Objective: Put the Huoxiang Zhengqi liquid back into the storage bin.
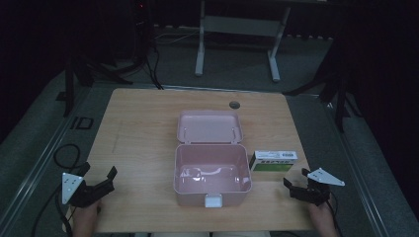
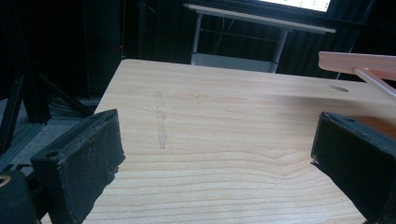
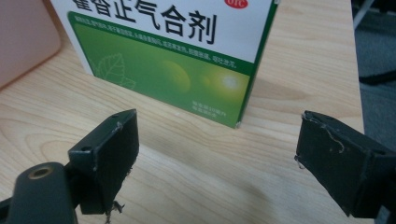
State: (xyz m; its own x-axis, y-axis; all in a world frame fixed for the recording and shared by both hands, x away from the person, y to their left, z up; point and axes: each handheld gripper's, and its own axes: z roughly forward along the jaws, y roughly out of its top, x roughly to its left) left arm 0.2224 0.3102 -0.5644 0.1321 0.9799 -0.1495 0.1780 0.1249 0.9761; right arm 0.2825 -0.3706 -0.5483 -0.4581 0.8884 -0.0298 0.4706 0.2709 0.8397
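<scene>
A pink plastic box (image 1: 212, 174) stands open in the middle of the table, its lid (image 1: 209, 127) laid back behind it and a white latch at its front. To its right stands a green and white medicine carton (image 1: 272, 161) (image 3: 173, 56). My right gripper (image 1: 295, 183) (image 3: 215, 149) rests open at the near right edge, just short of the carton, nothing between its jaws. At the near left edge my left gripper (image 1: 99, 175) (image 2: 215, 158) lies open over bare wood, with the pink lid's edge (image 2: 359, 63) far off at its right.
The wooden table (image 1: 138, 138) has a round cable hole (image 1: 234, 104) at its far edge. Black cables (image 1: 64, 158) trail off the left side. A white desk frame (image 1: 237, 29) stands on the floor beyond, with dark stands either side.
</scene>
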